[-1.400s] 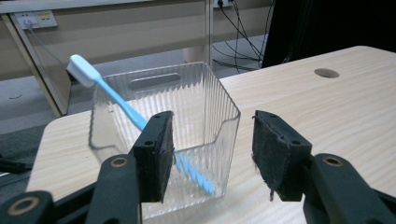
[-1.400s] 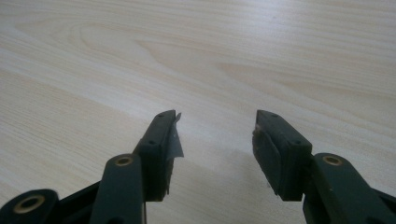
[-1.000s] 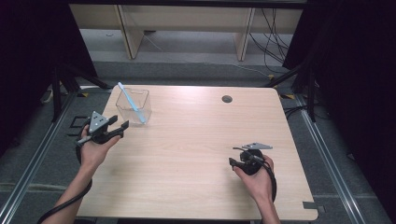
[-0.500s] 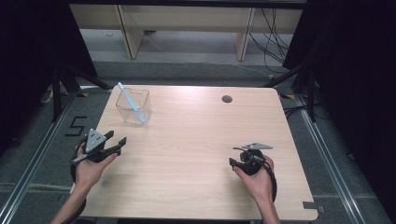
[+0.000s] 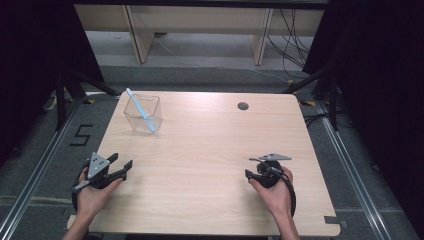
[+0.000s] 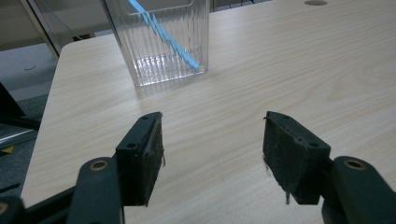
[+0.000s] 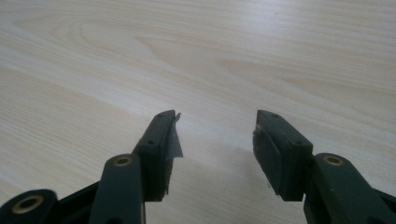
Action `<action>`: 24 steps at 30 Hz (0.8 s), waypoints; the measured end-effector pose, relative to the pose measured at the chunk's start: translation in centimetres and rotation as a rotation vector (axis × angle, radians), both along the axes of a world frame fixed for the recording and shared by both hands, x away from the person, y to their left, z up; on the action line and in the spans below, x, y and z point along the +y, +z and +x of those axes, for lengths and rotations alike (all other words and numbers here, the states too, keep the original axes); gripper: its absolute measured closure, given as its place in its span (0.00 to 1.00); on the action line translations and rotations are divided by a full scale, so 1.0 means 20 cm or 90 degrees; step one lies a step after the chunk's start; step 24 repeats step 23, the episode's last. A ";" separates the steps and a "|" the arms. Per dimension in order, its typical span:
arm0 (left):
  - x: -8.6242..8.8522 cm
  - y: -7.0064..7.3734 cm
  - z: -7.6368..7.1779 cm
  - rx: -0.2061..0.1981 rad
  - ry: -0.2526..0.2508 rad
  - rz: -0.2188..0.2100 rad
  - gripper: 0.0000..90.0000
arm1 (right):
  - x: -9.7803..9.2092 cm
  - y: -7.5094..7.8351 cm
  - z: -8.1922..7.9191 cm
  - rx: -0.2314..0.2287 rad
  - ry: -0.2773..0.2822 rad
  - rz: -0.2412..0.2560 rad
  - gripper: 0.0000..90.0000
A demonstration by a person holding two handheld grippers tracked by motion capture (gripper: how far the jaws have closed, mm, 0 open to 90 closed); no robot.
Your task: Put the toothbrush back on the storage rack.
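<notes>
A clear ribbed plastic container (image 5: 143, 114) stands upright at the table's far left, and a light blue stick (image 5: 141, 110) leans inside it. In the left gripper view the container (image 6: 161, 44) with the blue stick (image 6: 164, 33) sits ahead and a little left of my jaws. My left gripper (image 5: 121, 161) is held near the table's left front edge, open and holding nothing, well short of the container. Its pads stand wide apart in its own view, left gripper (image 6: 212, 122). My right gripper (image 5: 250, 167) rests at the front right, open (image 7: 217, 116) over bare wood.
The light wooden table (image 5: 210, 145) has a small round hole (image 5: 243, 106) near its far edge. Dark floor with a painted "5" (image 5: 81, 135) lies left of the table. Shelving legs and cables stand beyond the far edge.
My left gripper has drawn back from beside the container toward the front left edge of the table. The right gripper has stayed in place.
</notes>
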State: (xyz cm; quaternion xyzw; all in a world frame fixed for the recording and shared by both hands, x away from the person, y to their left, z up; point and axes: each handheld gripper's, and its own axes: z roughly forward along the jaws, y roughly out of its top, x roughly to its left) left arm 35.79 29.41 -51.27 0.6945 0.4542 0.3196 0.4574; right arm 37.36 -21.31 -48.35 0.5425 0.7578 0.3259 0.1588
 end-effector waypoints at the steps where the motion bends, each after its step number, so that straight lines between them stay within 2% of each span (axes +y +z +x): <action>1: 0.00 -0.01 -0.01 -0.001 0.000 -0.005 0.42 | 0.00 0.00 0.00 0.002 0.004 0.017 0.55; 3: 0.01 -0.02 -0.02 0.000 0.000 -0.006 0.41 | 0.01 0.00 0.00 0.011 0.000 0.017 0.55; 4: 0.01 -0.02 -0.03 -0.001 0.002 -0.006 0.41 | 0.00 0.00 0.00 0.011 -0.004 0.004 0.55; 6: 0.02 -0.03 -0.04 -0.001 0.003 -0.010 0.41 | 0.01 0.00 -0.01 0.016 -0.001 0.021 0.55; 7: 0.02 -0.03 -0.05 -0.003 0.007 -0.014 0.41 | 0.01 0.00 -0.01 0.018 -0.002 0.013 0.55; 15: 0.05 -0.06 -0.07 -0.005 0.010 -0.030 0.40 | 0.03 0.00 -0.01 0.012 -0.003 0.021 0.55; 18: 0.05 -0.06 -0.08 -0.010 0.008 -0.036 0.39 | 0.03 0.00 -0.01 0.016 -0.006 0.007 0.55; 20: 0.05 -0.06 -0.08 -0.010 0.010 -0.035 0.39 | 0.03 -0.01 0.00 0.015 -0.005 0.008 0.55; 21: 0.05 -0.06 -0.08 -0.009 0.010 -0.035 0.39 | 0.03 -0.01 -0.01 0.015 0.006 0.019 0.55; 22: 0.05 -0.06 -0.08 -0.011 0.011 -0.034 0.39 | 0.04 0.00 -0.01 0.016 0.000 0.009 0.55; 24: 0.06 -0.06 -0.09 -0.013 0.012 -0.032 0.39 | 0.04 0.00 -0.01 0.014 0.000 0.012 0.55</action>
